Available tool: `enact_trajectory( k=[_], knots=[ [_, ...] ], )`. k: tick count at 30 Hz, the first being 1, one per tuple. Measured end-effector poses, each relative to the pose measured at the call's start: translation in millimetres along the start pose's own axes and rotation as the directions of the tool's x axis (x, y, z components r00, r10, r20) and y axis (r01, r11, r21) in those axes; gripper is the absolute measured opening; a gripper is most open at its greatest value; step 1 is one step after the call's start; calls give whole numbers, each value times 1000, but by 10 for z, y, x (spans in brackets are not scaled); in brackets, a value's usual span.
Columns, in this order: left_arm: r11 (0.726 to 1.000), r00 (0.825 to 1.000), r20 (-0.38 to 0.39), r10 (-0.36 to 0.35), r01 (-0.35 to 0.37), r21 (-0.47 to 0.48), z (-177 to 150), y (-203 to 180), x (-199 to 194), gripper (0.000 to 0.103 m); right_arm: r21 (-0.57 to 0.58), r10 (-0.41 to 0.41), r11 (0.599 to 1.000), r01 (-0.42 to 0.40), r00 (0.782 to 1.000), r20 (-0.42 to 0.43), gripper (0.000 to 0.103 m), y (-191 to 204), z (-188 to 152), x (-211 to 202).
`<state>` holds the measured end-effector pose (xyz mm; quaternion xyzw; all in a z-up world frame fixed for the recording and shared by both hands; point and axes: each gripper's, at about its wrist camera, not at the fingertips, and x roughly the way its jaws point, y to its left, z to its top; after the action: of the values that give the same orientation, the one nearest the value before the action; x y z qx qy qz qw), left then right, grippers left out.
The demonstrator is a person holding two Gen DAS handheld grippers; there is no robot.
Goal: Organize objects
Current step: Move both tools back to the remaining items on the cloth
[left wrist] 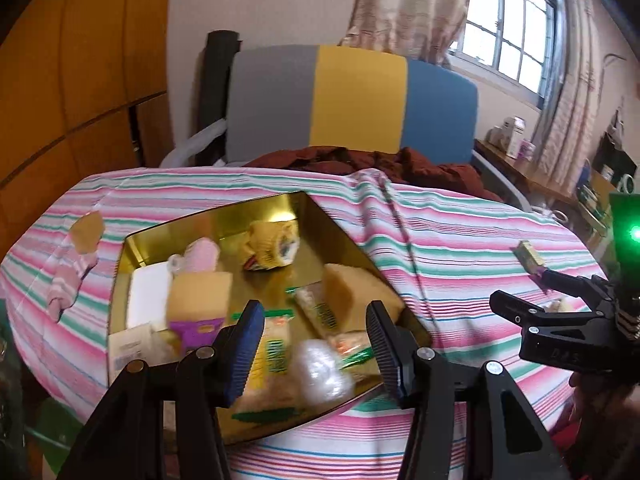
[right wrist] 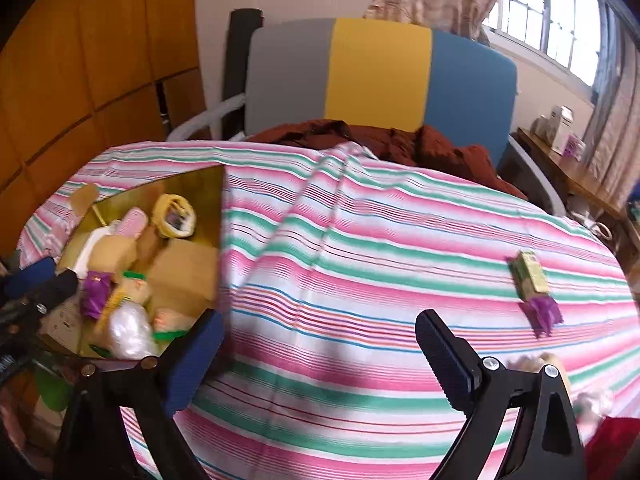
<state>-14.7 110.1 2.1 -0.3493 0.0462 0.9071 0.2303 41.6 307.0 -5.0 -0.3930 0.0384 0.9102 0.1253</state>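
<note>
A gold tin box [left wrist: 344, 236] sits on the striped tablecloth and holds several things: snack packets, a tape roll [left wrist: 274, 246], a white box, a crumpled clear wrapper [left wrist: 324, 372]. My left gripper [left wrist: 316, 350] is open and empty, just above the tin's near edge. The tin also shows in the right wrist view [right wrist: 222, 216] at the left. My right gripper [right wrist: 320, 360] is open and empty over bare cloth. A green and purple packet [right wrist: 532, 284] lies on the cloth to its right; it also shows in the left wrist view [left wrist: 530, 258].
A pink striped sock [left wrist: 68, 280] and a brown card piece [left wrist: 86, 230] lie left of the tin. A small pale item [right wrist: 536, 362] lies by the right gripper's right finger. A grey, yellow and blue chair [left wrist: 356, 100] with a dark red garment stands behind the table.
</note>
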Motion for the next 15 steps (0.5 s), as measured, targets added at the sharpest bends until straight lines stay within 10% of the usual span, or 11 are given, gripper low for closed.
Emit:
enact_trajectory(
  k=[15],
  knots=[
    [968,984,-49,-173,179,178,66,-749,123,54,223,-195,953,205,978,-69,98,-1453,-172,-255]
  ],
)
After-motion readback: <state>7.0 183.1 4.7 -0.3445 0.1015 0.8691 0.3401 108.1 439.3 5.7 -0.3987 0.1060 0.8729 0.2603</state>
